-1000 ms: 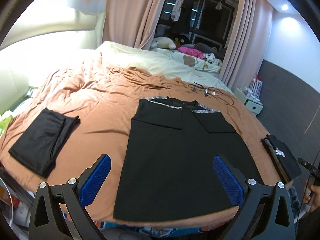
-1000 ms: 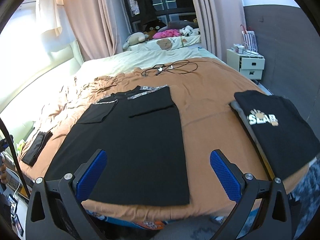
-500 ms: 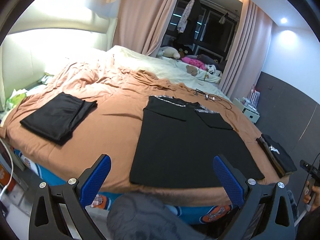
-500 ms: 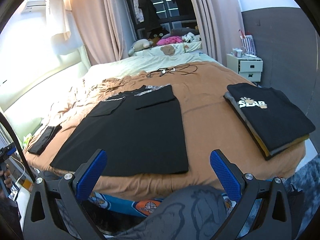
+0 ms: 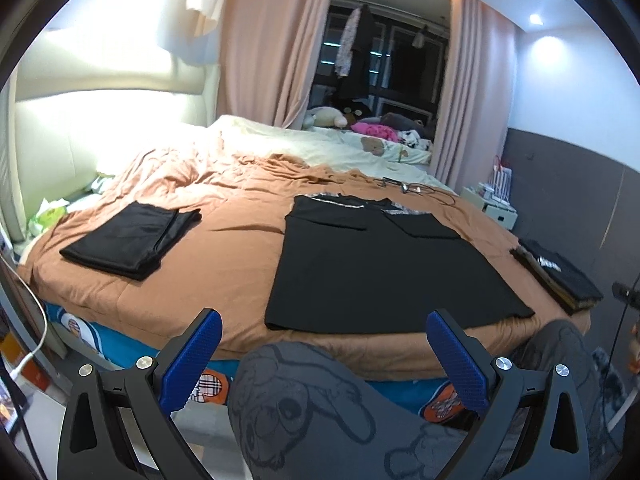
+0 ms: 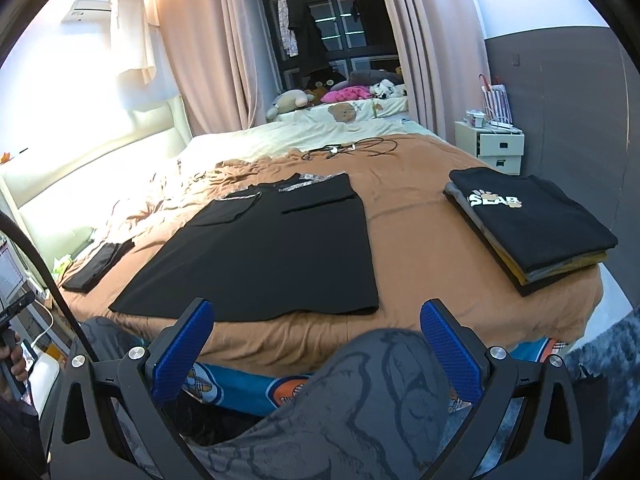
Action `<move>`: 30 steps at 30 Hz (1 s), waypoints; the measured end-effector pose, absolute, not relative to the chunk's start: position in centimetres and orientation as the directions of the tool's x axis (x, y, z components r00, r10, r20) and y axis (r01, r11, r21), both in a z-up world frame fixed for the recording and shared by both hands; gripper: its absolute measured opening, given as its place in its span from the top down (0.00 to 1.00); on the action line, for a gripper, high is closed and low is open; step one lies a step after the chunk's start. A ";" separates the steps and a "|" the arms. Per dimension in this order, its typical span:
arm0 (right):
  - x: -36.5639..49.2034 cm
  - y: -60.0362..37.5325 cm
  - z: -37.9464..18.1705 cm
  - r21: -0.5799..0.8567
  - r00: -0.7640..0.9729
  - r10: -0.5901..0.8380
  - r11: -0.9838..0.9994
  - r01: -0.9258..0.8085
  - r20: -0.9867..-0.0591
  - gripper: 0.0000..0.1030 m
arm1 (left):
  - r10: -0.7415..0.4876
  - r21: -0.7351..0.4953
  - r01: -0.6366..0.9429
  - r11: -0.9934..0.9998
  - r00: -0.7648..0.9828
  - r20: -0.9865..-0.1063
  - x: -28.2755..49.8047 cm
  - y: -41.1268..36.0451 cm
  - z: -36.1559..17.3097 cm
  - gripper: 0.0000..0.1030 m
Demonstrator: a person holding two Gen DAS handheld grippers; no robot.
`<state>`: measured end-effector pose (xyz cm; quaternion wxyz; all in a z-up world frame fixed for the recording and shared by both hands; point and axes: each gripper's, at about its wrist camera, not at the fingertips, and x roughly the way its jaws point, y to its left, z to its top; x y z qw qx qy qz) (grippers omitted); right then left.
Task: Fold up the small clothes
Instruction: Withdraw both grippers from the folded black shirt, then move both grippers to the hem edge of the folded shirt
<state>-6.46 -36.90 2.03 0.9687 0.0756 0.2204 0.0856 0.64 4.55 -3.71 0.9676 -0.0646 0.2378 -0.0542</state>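
A black shirt (image 5: 384, 268) (image 6: 272, 248) lies flat on the brown bedspread (image 5: 236, 248) (image 6: 408, 184), its sleeves folded in over the body and its hem toward me. My left gripper (image 5: 324, 354) is open and empty, held off the near bed edge above a knee in grey printed trousers (image 5: 320, 408). The right gripper (image 6: 316, 344) is open and empty too, also back from the bed over a trousered knee (image 6: 360, 400). Neither gripper touches the shirt.
A folded black garment (image 5: 128, 240) (image 6: 98, 266) lies at the bed's left. A stack of folded clothes (image 6: 528, 228) (image 5: 556, 276), topped by a black printed shirt, sits on the right corner. Cables (image 6: 348, 146) lie farther back. A white nightstand (image 6: 490, 148) stands at the right wall.
Both grippers have drawn back and down from over the shirt to beyond the bed's near edge. The person's knees have come into view. The shirt has not moved.
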 end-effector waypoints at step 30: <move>5.4 -37.6 -1.6 0.394 0.770 0.284 0.918 -0.047 -0.571 0.30 | -0.238 -0.399 -0.037 0.916 0.752 -0.615 10.0 9.9 -10.8 0.39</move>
